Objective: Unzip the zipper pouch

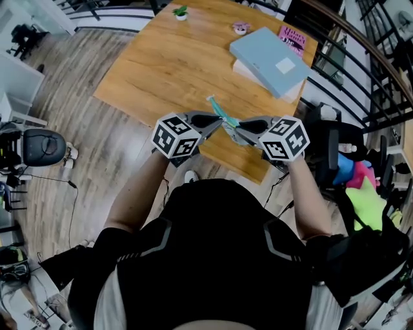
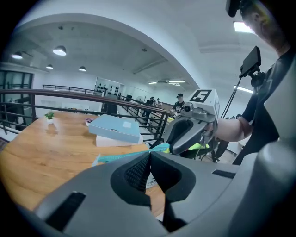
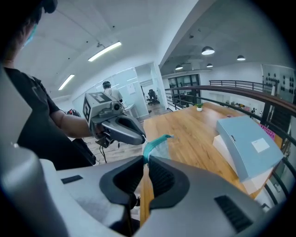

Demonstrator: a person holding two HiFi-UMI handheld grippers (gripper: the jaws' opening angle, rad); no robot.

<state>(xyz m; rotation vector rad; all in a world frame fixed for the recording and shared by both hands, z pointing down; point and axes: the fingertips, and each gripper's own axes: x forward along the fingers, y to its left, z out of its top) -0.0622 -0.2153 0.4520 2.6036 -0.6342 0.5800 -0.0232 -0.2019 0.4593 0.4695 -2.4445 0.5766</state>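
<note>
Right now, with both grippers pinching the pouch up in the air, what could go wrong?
1. The left gripper and right gripper each grip only a thin edge of the pouch. A pull could slip it free, and it hangs near the table edge, so it might drop to the floor.
2. I cannot tell whether either holds the zipper pull; tugging fabric would only stretch the pouch.

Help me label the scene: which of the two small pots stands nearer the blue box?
The pink pot, just beside the blue box; the green-plant pot stands well apart, farther left.
</note>
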